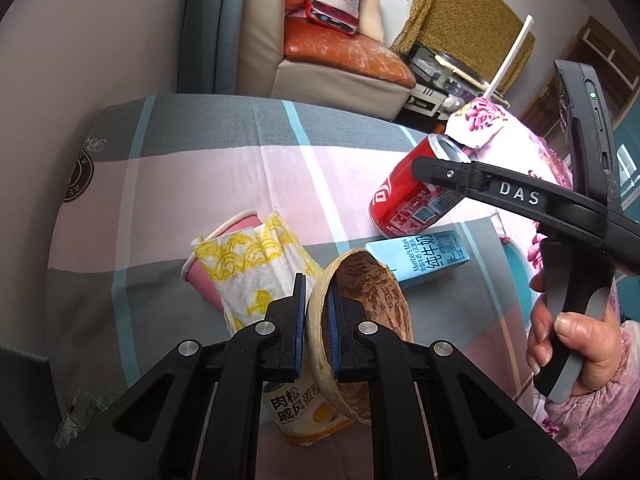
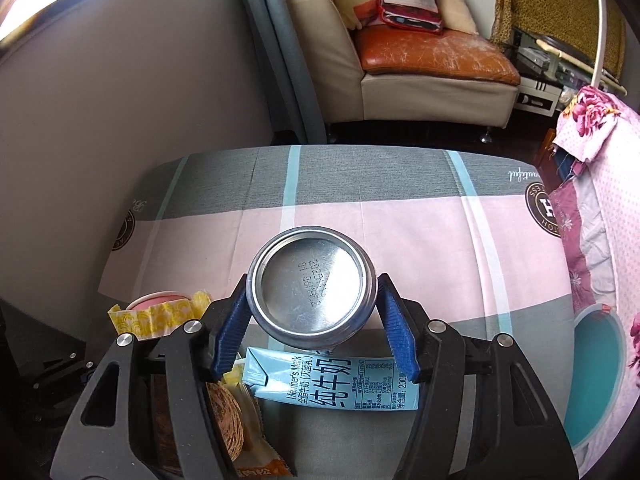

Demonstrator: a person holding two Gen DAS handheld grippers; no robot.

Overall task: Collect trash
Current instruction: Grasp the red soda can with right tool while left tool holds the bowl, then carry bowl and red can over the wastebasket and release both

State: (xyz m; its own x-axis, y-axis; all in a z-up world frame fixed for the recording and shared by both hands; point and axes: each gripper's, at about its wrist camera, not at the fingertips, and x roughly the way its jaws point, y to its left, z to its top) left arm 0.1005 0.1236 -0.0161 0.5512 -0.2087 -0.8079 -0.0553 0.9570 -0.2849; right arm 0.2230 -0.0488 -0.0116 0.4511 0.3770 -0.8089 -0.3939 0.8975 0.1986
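Trash lies scattered on a cloth-covered surface (image 1: 168,184) checked in pink and grey. From the left in the left wrist view: a pink cup (image 1: 224,248) lies on its side, mouth toward the far left, with a yellow-patterned tissue (image 1: 256,272) draped over it. Just right of it, the left hand-held gripper (image 1: 318,320) is closed on the rim of a coconut shell (image 1: 368,304), one blue pad outside the wall and one inside; the shell is tipped, its brown hollow facing up and right. Under the shell lies a cake wrapper (image 1: 308,416) with Chinese print. Farther right, a blue milk carton (image 1: 420,258) lies flat, its long axis running left to right across the cloth. Above the carton, a red can (image 1: 408,200) is held off the cloth by the right hand-held gripper (image 1: 440,174), tilted, its long axis running from lower left to upper right, the open top pointing up and right. A hand (image 1: 568,340) grips the handle at the far right.

In the right wrist view the can (image 2: 312,288) shows its silver base toward the camera, clamped between the two blue pads of the right hand-held gripper (image 2: 312,320). The carton (image 2: 332,384) lies below it, the cup (image 2: 160,304) and tissue (image 2: 160,316) at left, the shell (image 2: 224,428) at lower left.
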